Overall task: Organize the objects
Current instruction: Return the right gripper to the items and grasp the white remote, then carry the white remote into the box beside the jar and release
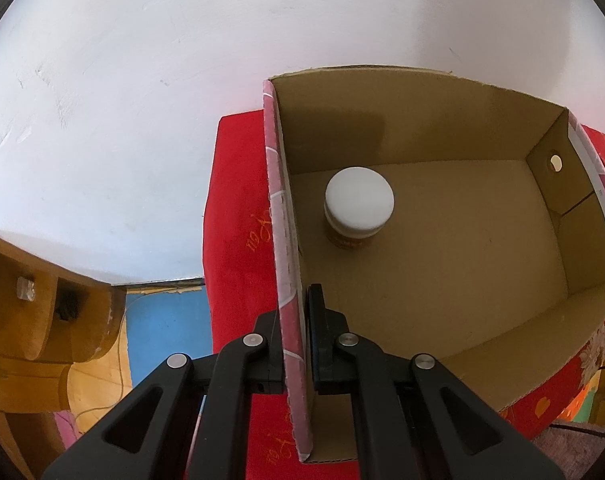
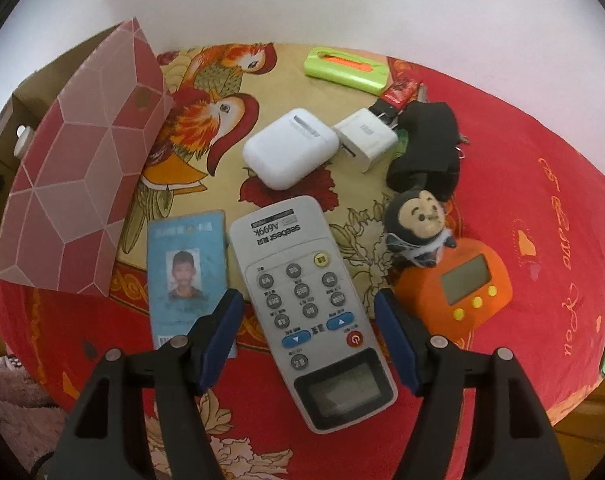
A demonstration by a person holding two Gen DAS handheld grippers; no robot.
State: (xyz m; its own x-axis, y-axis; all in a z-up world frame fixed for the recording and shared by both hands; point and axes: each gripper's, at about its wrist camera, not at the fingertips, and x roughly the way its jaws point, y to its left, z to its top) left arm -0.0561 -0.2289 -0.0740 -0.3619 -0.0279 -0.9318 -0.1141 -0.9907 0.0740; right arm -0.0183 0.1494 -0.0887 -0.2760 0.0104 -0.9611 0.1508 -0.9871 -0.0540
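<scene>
We find the left tool (image 1: 304, 332) clenched on the cardboard box (image 1: 290, 240) wall. The right tool (image 2: 308, 340) stands released astride the remote control (image 2: 302, 292), apparently untouched; closing comes next.

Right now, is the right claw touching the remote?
Apart. The right wrist view shows the right claw open, its blue pads standing off both sides of the remote with cloth visible in between.
</scene>
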